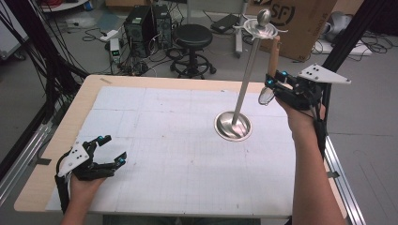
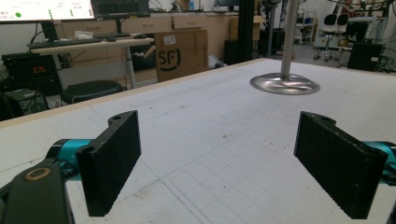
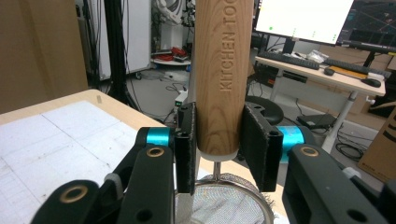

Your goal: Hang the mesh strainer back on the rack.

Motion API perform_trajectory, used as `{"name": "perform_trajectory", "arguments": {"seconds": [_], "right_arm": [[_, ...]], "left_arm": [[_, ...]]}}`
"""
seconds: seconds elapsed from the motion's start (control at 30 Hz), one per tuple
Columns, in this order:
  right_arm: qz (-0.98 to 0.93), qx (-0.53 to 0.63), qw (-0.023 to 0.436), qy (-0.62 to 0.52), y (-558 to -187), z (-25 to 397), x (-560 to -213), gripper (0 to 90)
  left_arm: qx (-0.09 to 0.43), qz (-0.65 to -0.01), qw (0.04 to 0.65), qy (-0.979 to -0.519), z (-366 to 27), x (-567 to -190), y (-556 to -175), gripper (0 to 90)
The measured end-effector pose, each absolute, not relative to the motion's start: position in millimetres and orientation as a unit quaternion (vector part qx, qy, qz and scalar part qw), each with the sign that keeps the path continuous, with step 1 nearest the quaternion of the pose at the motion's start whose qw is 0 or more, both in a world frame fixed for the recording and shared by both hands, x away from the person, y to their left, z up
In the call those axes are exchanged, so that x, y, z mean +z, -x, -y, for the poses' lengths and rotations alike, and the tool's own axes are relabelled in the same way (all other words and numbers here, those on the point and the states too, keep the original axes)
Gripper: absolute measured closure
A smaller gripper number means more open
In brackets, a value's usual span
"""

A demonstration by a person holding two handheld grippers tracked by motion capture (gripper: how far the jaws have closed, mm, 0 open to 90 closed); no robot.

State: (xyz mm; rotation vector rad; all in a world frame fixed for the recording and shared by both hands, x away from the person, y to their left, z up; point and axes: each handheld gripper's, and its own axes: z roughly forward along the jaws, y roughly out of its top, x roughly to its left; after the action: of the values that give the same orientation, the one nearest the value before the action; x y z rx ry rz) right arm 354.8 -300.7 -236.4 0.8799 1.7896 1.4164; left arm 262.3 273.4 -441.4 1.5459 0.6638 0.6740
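White gridded table (image 1: pixel 164 140) carries a metal stand (image 1: pixel 248 75) far right; just right of it, right gripper (image 3: pixel 217 144) clamps a wooden-handled strainer (image 3: pixel 219 84) upright, best lifted steadily toward the stand's hooks, while left gripper (image 1: pixel 105 152) rests wide open and empty near left.

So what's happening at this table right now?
A person works with a hand-held gripper in each hand. The right gripper is shut on the wooden handle of a small mesh strainer, holding it up in the air beside a tall metal stand with hooks at its top. The left gripper rests open and empty near the table's front left corner.
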Motion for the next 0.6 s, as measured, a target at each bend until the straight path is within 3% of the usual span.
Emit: {"name": "perform_trajectory", "arguments": {"seconds": [0.1,0.23,0.6], "right_arm": [[-0.683,0.547,0.341,-0.344,-354.7,300.5,-236.4,56.3],[-0.681,0.547,0.338,-0.349,-352.8,301.2,-236.6,50.9],[-0.679,0.556,0.333,-0.345,-340.8,304.6,-241.9,45.5]], "left_arm": [[0.293,-0.288,0.616,-0.672,-273.3,-441.5,-262.3,15.2],[0.291,-0.287,0.616,-0.673,-272.6,-441.6,-262.2,15.2],[0.290,-0.288,0.617,-0.673,-272.4,-441.5,-261.8,15.2]]}}
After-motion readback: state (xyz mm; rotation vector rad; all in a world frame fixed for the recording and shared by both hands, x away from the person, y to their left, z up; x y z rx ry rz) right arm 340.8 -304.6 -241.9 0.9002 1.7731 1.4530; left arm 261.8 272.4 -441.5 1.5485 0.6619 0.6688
